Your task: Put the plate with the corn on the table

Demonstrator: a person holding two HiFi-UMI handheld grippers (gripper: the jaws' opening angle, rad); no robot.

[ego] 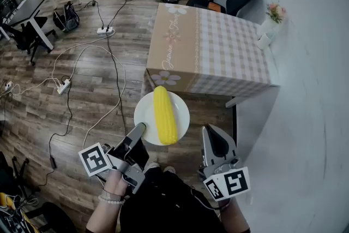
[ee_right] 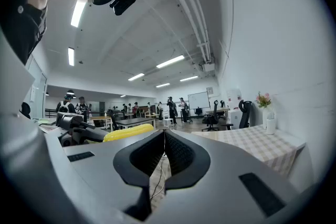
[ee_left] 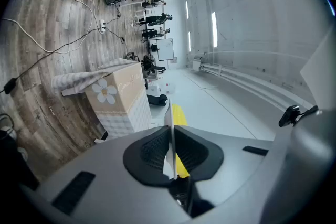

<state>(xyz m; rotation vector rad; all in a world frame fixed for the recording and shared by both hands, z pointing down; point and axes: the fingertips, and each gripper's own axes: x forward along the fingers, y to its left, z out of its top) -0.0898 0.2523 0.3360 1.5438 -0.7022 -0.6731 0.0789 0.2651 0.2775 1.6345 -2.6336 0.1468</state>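
Grey L tool, R tool, blk pads

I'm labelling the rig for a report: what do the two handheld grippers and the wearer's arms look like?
Both the left gripper and right gripper are smooth grey shells with black ribbed pads. Each carries a white cube printed with black square markers. A pale bead bracelet sits on the left wrist.

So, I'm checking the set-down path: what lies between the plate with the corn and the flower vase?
Only bare checked tablecloth; the head view shows nothing standing on it between the plate and the flower vase.
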